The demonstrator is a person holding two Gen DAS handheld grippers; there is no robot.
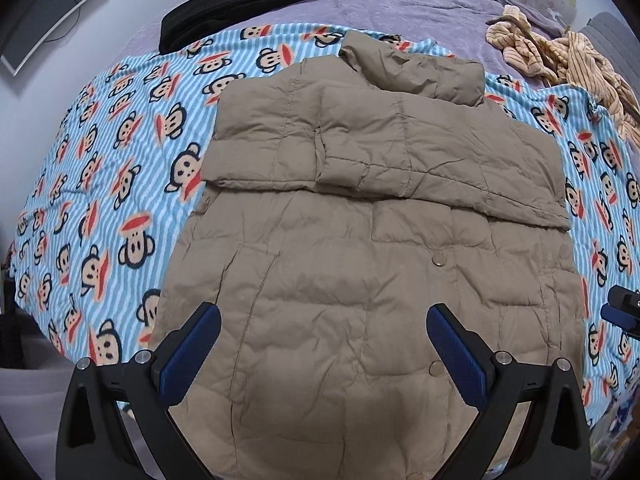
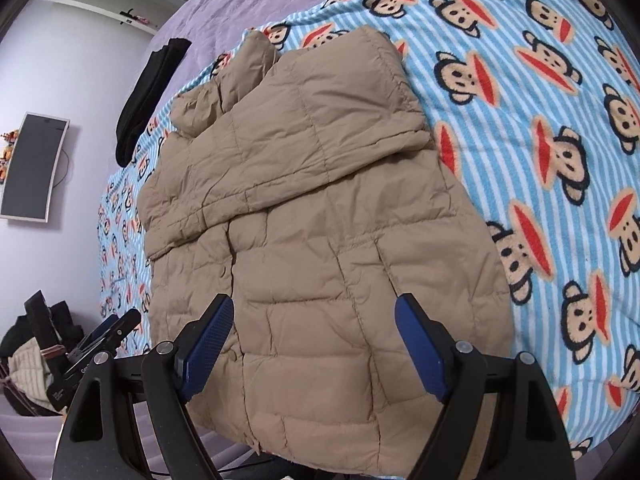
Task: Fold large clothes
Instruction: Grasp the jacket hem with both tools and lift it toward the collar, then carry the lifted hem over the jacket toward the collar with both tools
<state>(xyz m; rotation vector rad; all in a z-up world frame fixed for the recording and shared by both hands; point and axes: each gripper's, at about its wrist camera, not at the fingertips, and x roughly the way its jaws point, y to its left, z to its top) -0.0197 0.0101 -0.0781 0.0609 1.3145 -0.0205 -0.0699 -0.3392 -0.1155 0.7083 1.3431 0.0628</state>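
A tan quilted puffer jacket (image 1: 360, 240) lies flat on a blue striped monkey-print blanket (image 1: 100, 168), its sleeves folded across the chest and its collar at the far end. My left gripper (image 1: 324, 320) hovers open above the jacket's lower hem, with nothing between its blue pads. In the right wrist view the same jacket (image 2: 312, 220) stretches away from me. My right gripper (image 2: 316, 312) hangs open over the hem near the bed's edge, pads apart and empty. The right gripper also shows at the right edge of the left wrist view (image 1: 624, 312).
A black folded garment (image 1: 240, 0) lies at the far left of the purple bedspread (image 1: 400, 0). A striped beige cloth (image 1: 560, 60) is bunched at the far right. A monitor (image 2: 36, 168) hangs on the wall left of the bed. Bags (image 2: 36, 352) sit on the floor below.
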